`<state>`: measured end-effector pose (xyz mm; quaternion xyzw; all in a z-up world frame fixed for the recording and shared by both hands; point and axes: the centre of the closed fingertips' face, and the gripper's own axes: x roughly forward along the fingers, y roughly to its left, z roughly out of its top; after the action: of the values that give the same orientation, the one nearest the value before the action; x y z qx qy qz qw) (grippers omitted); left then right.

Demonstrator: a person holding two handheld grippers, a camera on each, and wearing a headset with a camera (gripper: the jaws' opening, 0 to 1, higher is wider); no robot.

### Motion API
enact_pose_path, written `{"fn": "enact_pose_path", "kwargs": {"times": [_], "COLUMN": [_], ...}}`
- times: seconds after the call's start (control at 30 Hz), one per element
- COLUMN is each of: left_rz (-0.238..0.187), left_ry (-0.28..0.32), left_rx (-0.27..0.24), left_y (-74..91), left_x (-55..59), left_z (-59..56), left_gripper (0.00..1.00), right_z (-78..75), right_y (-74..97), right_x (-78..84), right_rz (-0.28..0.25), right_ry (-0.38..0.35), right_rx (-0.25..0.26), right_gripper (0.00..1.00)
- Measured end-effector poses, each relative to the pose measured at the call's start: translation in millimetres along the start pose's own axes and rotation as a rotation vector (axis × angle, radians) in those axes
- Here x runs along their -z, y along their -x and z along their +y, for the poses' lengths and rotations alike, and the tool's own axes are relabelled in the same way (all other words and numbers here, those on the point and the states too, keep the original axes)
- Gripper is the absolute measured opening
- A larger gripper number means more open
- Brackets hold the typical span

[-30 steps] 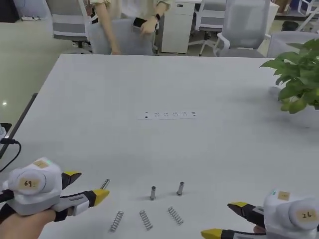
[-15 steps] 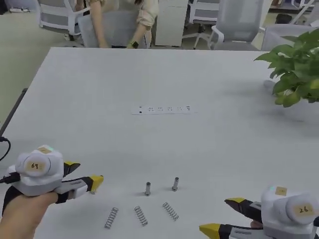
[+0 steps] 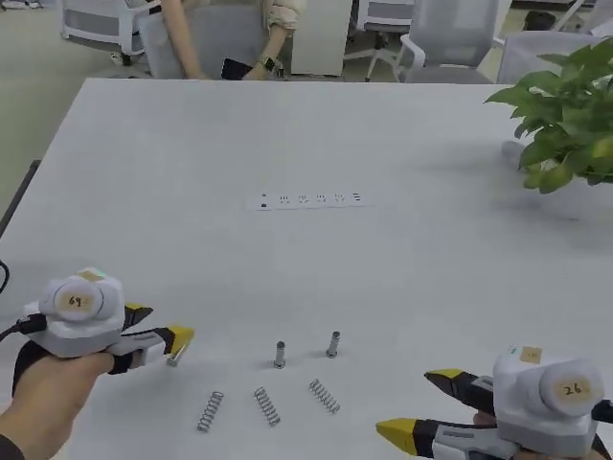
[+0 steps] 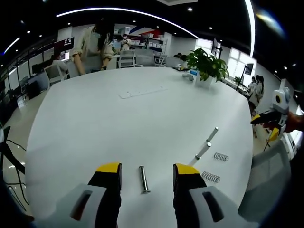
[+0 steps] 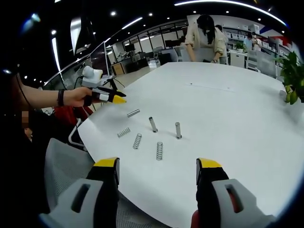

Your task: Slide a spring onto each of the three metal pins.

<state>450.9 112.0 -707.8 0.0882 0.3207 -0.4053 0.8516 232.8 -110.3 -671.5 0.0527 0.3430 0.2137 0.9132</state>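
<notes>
I am holding the left tongs apart astride the lying pin; closing on it squarely is coming next, I judge. The right tongs are hanging apart, empty.

Pins: three, two standing, one lying flat.
Springs: three, all lying loose.
Grippers: two, left gripper and right gripper.
Fingers: two per gripper, four in all.
Power strip: one.
Potted plant: one.
Surface: one.
</notes>
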Motion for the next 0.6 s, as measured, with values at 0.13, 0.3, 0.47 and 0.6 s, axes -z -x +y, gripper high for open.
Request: {"fn": "enact_pose_path", "kwargs": {"times": [0.13, 0.3, 0.47, 0.6], "left_rz": [0.028, 0.065, 0.095, 0.128], "left_ry": [0.015, 0.029, 0.036, 0.041], "left_rx": [0.002, -0.002, -0.011, -0.020], "left_y": [-11.3, -23.8, -33.6, -39.8], "left_x": [8.2, 15.8, 20.4, 26.3], "left_z": [0.4, 0.6, 1.6, 3.4], "left_gripper": [0.36, 0.31, 0.24, 0.20], "right_z": [-0.1, -0.7, -3.2, -3.6], "right_y": [-0.7, -0.3, 1.3, 2.2], "right_x": [-0.1, -0.1, 1.6, 3.5], "right_rz": [0.002, 0.004, 0.006, 0.009], "right_ry": [0.000, -0.004, -0.012, -0.016], "right_rx": [-0.001, 0.001, 0.008, 0.010], "right_gripper": [0.64, 0.64, 0.64, 0.64]}}
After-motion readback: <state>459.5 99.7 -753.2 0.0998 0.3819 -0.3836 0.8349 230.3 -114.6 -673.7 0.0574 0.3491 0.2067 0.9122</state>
